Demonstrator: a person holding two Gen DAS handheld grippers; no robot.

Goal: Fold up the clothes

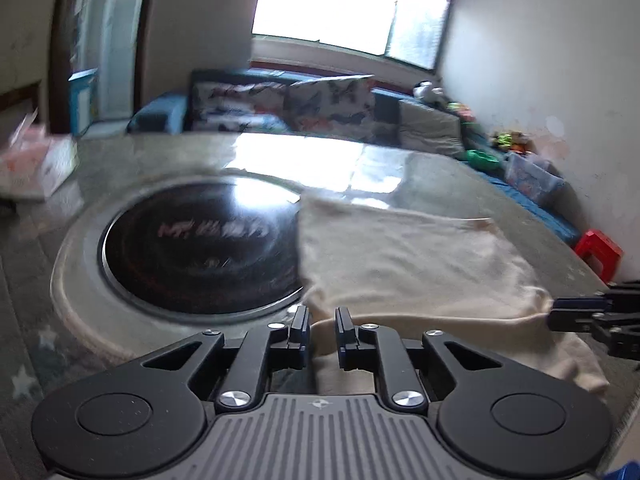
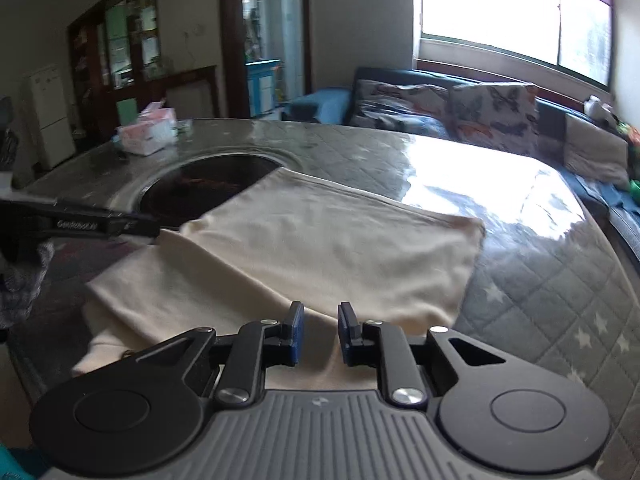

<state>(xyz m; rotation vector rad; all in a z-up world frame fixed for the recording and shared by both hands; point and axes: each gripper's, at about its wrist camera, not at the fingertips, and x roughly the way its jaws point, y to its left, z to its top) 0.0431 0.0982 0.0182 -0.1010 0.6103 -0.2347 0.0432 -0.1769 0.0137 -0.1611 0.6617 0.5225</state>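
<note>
While both grippers, left gripper (image 1: pixel 322 330) and right gripper (image 2: pixel 319 330), stand slightly spread at the near edge of the soft cream cloth garment (image 2: pixel 320 248), pinching nothing, each should bite the hem evenly before lifting.

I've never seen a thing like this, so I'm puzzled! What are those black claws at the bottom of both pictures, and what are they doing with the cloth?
Those are two hand-held grabbers, each with two fingers. A person holds one in each hand. A little camera on each looks forward along its fingers, so one picture comes from the left gripper and the other from the right gripper. On the grey quilted table cover with white stars lies a soft cream-coloured garment. Its far corner lies over a round black glass plate set in the table. A pink tissue box stands farther back. Both grippers are at the garment's near edge, but a gap shows between each one's pads, so neither seems to pinch it now.
</note>
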